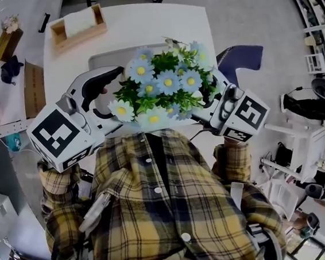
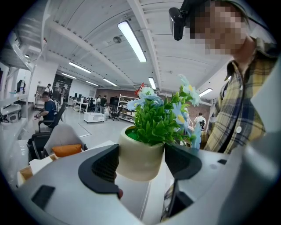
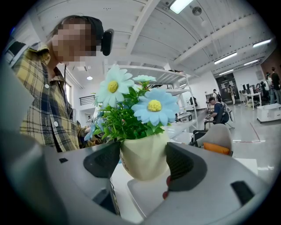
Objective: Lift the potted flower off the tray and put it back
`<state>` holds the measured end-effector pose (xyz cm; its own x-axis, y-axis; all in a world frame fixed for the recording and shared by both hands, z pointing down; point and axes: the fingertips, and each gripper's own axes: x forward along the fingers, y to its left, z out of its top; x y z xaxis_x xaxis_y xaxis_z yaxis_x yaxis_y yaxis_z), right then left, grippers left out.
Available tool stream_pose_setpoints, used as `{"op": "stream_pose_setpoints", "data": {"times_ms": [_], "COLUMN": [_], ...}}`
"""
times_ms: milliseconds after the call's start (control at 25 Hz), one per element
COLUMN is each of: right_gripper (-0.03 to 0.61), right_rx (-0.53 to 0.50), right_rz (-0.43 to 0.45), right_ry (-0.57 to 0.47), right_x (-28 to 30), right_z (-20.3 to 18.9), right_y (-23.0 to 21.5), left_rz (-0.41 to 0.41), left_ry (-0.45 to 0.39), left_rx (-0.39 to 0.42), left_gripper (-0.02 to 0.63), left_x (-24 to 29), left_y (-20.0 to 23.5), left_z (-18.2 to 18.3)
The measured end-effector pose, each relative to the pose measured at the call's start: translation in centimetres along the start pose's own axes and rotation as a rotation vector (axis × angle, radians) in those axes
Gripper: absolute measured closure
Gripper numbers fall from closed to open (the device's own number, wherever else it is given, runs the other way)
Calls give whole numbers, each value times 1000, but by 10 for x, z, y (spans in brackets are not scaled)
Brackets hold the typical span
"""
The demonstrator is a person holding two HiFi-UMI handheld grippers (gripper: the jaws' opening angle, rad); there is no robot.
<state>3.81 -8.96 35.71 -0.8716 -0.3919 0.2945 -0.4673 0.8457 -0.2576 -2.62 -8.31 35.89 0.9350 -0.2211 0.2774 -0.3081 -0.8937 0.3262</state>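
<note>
The potted flower [image 1: 163,86], blue daisies over green leaves in a cream pot, is held up close to my chest, above the grey tray [image 1: 104,60]. My left gripper [image 1: 119,99] is shut on the pot from the left, and my right gripper [image 1: 210,97] is shut on it from the right, its fingertips hidden under the blooms. In the left gripper view the cream pot [image 2: 140,158] sits squeezed between the black pads [image 2: 102,167], its base hanging above the tray [image 2: 129,200]. The right gripper view shows the pot [image 3: 144,159] clamped the same way, off the tray [image 3: 147,197].
The tray lies on a white table [image 1: 192,25] with a wooden box [image 1: 78,27] at its far side. A blue chair [image 1: 244,57] stands to the right, a cardboard sheet [image 1: 33,88] to the left, and a white trolley [image 1: 293,141] at the right. My plaid shirt [image 1: 160,213] fills the foreground.
</note>
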Motion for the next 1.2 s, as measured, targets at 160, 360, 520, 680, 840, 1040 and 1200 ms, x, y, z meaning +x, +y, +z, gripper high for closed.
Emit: {"op": "stream_pose_setpoints", "data": {"times_ms": [160, 360, 520, 680, 840, 1040, 1200], "right_gripper": [250, 250, 250, 250, 250, 250, 250], "right_rx": [-2, 4, -3, -7, -5, -8, -5], "right_rz": [-1, -2, 3, 6, 7, 7, 7], "right_ry": [1, -10, -9, -7, -10, -3, -6], "right_x": [-1, -1, -1, -1, -1, 0, -1], "right_z": [-2, -2, -2, -2, -2, -2, -2], "right_y": [-1, 0, 0, -1, -1, -1, 0], "left_rz": [-3, -7, -1, 2, 3, 3, 1], "left_ry": [1, -14, -19, -19, -23, -22, -30], "left_rx": [-3, -17, -16, -16, -17, -15, -20], "left_gripper": [296, 295, 295, 295, 295, 295, 295], "left_x": [2, 1, 2, 2, 1, 1, 1], "left_y": [0, -1, -1, 0, 0, 0, 0], "left_z": [-2, -2, -2, -3, -2, -2, -2]}}
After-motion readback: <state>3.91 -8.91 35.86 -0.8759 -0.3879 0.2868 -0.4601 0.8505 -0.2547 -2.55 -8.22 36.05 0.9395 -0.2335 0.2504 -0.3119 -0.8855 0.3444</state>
